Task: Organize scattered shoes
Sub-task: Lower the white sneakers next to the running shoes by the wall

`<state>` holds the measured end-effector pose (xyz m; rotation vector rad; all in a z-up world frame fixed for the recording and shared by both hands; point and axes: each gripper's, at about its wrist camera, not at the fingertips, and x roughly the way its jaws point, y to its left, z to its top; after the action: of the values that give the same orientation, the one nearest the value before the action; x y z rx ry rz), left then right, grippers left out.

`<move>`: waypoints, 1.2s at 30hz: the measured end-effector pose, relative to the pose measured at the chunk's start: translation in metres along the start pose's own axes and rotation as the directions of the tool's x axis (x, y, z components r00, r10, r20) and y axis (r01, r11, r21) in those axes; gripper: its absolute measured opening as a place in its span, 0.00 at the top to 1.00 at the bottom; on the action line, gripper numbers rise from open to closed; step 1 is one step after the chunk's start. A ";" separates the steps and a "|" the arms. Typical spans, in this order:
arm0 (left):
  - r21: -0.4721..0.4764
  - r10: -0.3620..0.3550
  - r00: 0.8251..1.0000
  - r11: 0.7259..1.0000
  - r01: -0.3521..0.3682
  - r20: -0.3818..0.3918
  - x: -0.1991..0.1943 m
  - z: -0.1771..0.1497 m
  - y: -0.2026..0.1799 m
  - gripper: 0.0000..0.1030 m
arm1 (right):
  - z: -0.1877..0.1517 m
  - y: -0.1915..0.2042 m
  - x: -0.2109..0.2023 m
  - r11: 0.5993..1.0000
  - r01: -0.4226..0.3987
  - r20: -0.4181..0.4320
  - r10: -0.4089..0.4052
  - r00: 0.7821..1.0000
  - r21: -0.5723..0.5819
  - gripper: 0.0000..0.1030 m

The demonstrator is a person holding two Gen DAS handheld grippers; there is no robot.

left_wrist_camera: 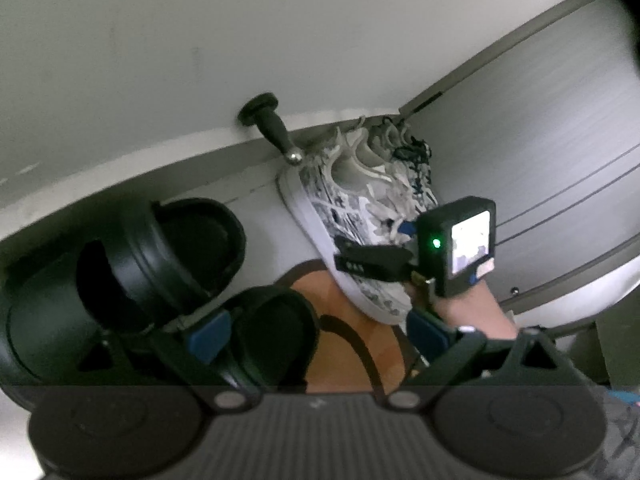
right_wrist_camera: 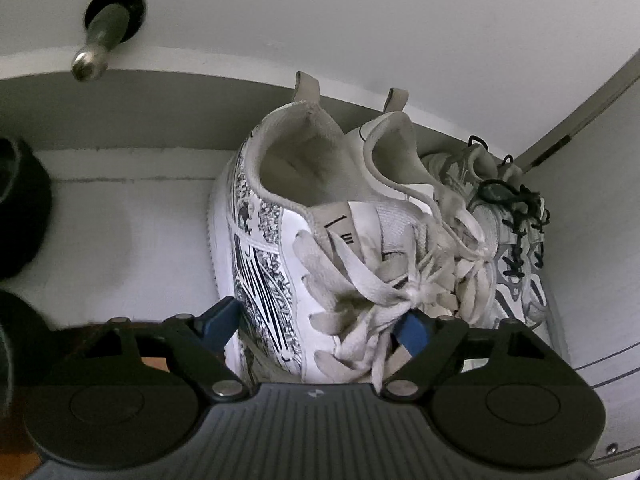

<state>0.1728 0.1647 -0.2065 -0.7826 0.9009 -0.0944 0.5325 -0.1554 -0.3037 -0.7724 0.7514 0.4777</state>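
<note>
The right gripper's fingers (right_wrist_camera: 218,322) are clamped on the printed white sneaker (right_wrist_camera: 272,248), set by the wall beside 2 more sneakers. The left gripper's fingers (left_wrist_camera: 210,338) stand apart around a black sandal (left_wrist_camera: 160,264). Loose laces (right_wrist_camera: 360,292) could snag the right gripper (right_wrist_camera: 316,326) on release, dragging the sneaker askew.

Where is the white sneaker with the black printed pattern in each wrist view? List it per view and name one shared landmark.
Left wrist view: the white sneaker with the black printed pattern lies right of centre, against the grey baseboard, with the right claw at its side.
Right wrist view: it fills the centre, between the blue pads of that claw.
Shared landmark: the black wall-mounted door stopper with a metal tip, up and left of the sneaker.
</note>
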 end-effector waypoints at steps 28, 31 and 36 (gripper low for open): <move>-0.039 -0.022 1.000 0.999 0.021 -0.021 -0.001 0.002 0.005 0.07 | 0.019 0.007 0.010 0.994 0.043 -0.016 -0.042 0.999 0.098 0.18; -0.049 -0.019 1.000 0.999 0.018 -0.016 -0.003 0.003 0.007 0.07 | 0.025 0.003 0.018 0.992 0.069 -0.041 -0.065 0.997 0.101 0.18; -0.045 -0.025 0.999 0.999 0.024 -0.021 -0.002 0.003 0.005 0.07 | 0.031 0.001 0.019 0.998 0.038 -0.033 -0.036 0.999 0.041 0.18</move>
<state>0.1729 0.1712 -0.2078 -0.8356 0.9166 -0.1049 0.5572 -0.1294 -0.3035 -0.7555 0.7731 0.4159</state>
